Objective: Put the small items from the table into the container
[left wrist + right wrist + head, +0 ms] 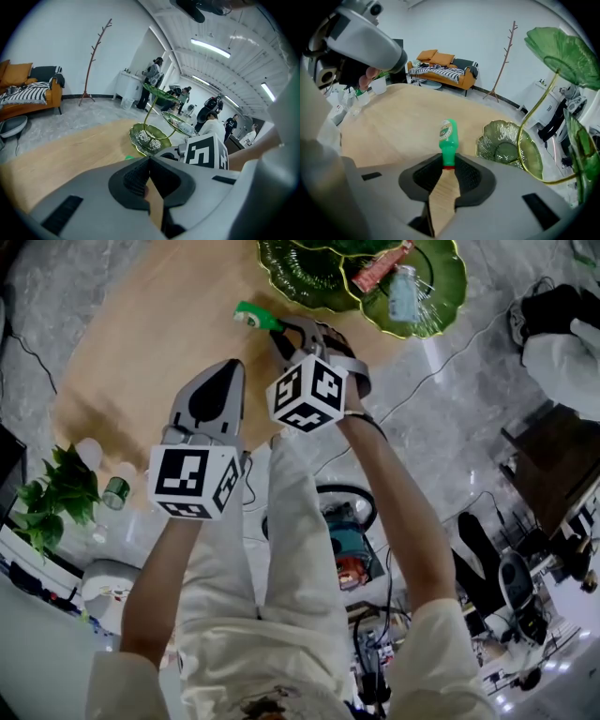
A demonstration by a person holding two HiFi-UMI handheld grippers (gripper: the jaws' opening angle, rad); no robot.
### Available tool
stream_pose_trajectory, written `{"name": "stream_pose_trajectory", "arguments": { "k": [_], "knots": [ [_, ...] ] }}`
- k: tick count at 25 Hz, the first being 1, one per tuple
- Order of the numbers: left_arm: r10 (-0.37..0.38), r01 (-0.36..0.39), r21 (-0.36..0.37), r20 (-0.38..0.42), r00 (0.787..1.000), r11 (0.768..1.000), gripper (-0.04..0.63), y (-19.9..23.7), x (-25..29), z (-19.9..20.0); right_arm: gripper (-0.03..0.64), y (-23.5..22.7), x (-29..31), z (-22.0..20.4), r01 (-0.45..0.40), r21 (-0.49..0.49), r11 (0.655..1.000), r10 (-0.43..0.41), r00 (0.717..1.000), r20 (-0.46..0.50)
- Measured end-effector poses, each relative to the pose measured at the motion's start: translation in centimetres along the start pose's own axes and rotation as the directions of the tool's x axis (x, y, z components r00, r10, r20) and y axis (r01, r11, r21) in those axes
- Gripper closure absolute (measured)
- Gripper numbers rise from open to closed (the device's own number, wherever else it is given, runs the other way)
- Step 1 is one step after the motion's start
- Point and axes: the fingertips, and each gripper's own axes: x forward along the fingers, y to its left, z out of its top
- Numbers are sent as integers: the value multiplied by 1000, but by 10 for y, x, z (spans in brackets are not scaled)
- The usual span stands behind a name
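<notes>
A small green bottle [255, 316] with a round label hangs just above the wooden table [159, 343]. My right gripper [283, 331] is shut on its red-ringed cap end. In the right gripper view the green bottle [448, 138] sticks out forward from between the pads of the right gripper [447, 165]. The green leaf-shaped tiered dish [305, 277] stands just beyond, and its higher tier [448, 287] holds a red packet [380, 268] and a pale blue bottle [405, 294]. My left gripper [230, 368] hovers over the table to the left, shut with nothing in it.
A potted plant [54, 493], a white cup [89, 454] and a small green-banded glass [116, 492] stand at the table's near left end. The left gripper view shows the tiered dish [149, 138], a sofa [28, 89] and people at the back of the room.
</notes>
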Motion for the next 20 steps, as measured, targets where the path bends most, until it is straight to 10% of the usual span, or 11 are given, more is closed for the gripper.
{"name": "stream_pose_trajectory", "arguments": {
  "k": [20],
  "knots": [
    [-16,14,46,41,999,999,588,-36,-24,16,529,-4,-63,28,48,12,999,-49,993,108]
  ]
}}
